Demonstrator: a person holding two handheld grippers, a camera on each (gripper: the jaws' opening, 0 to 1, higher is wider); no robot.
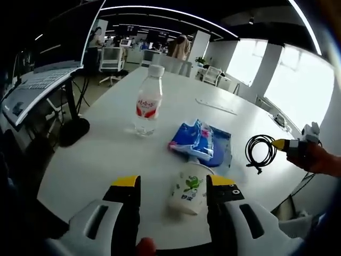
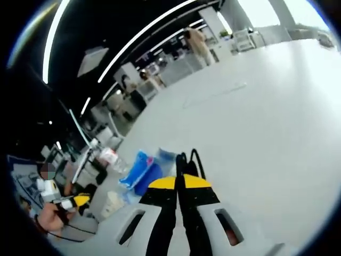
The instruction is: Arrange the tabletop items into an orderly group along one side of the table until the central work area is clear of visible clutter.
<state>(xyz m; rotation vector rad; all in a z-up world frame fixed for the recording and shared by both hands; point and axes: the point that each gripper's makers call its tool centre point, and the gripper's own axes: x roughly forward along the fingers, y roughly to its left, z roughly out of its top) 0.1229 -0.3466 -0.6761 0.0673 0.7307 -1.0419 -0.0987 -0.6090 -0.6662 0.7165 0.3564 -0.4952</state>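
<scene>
Left gripper (image 1: 173,186) open around the paper cup (image 1: 187,189); right gripper (image 2: 179,182) clamps the black cable (image 2: 187,160). Bottle (image 1: 148,100) and blue packet (image 1: 198,141), beyond the cup, remain ungrouped.

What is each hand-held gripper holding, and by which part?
Right hand-held gripper pinches the black cable at its coil's edge. Left hand-held gripper straddles the paper cup, open, not gripping.

left hand-held gripper (image 1: 173,189) jaws apart, right hand-held gripper (image 2: 179,182) closed
</scene>
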